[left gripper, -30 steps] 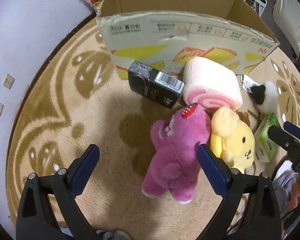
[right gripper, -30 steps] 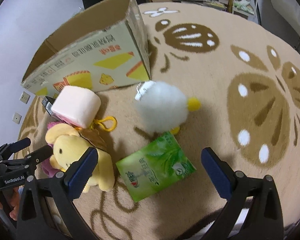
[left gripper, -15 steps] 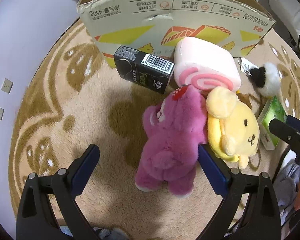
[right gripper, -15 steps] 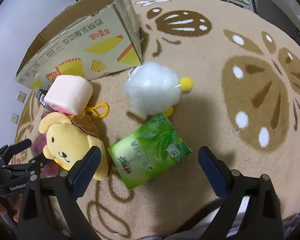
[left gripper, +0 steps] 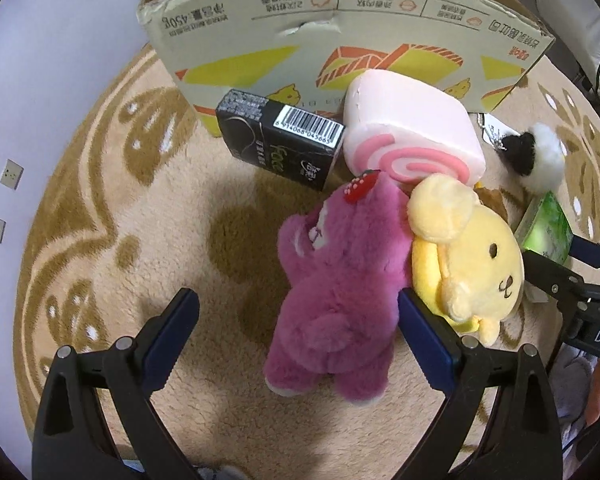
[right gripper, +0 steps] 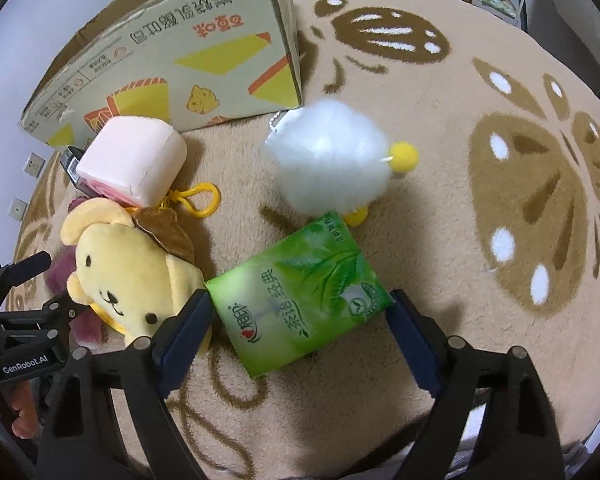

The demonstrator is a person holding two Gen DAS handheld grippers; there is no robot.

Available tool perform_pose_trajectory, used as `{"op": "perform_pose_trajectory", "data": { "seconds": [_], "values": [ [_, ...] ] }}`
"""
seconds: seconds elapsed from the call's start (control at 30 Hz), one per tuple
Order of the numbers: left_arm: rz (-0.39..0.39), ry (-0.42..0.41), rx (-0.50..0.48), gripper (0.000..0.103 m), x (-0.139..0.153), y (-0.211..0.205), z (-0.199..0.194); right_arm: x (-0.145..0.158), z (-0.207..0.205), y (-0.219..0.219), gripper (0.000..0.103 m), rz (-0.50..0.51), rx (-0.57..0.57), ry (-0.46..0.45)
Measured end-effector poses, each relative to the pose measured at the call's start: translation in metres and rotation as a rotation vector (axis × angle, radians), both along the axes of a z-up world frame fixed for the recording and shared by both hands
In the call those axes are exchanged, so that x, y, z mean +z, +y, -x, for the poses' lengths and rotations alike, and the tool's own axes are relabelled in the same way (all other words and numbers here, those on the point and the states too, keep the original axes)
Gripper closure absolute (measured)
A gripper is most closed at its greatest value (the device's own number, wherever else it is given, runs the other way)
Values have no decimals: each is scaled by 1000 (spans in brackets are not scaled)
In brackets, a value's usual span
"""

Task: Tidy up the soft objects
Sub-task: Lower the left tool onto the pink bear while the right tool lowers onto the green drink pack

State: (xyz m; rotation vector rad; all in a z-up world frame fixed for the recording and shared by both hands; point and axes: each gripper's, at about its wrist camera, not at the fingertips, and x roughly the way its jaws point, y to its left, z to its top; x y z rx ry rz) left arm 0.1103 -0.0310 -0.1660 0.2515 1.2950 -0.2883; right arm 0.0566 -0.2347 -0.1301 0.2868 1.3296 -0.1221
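On the rug a purple plush bear [left gripper: 340,288] lies between the fingers of my left gripper [left gripper: 296,336], which is open; the right pad is at the bear's side and the left pad is well clear. A yellow dog plush [left gripper: 468,252] leans on the bear, with a pink roll-cake plush [left gripper: 412,136] behind it. My right gripper [right gripper: 300,320] straddles a green tissue pack [right gripper: 300,296]. Its jaws are closing, the pads level with the pack's corners, and the pack is not squeezed. A white fluffy chick [right gripper: 332,168] lies beyond the pack.
An open cardboard box [left gripper: 340,32] stands on the rug behind the toys, with a black carton [left gripper: 280,140] against its front. A small black-and-white fluffy toy [left gripper: 540,156] lies at the right. The wall runs along the left. Bare patterned rug [right gripper: 500,160] spreads to the right.
My right gripper has come down over the green pack and its jaws have narrowed around it. The left gripper has edged closer over the purple bear, jaws as wide as before.
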Motion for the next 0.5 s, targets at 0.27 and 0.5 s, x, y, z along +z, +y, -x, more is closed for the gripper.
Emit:
{"op": "perform_pose_trajectory", "data": {
  "seconds": [0.27, 0.5],
  "values": [
    [-38, 6, -28, 6, -17, -7, 0, -10, -3, 7, 11, 11, 6, 2],
    [-63, -5, -33, 6, -26, -14, -1, -13, -6, 8, 11, 21, 18, 4]
  ]
}}
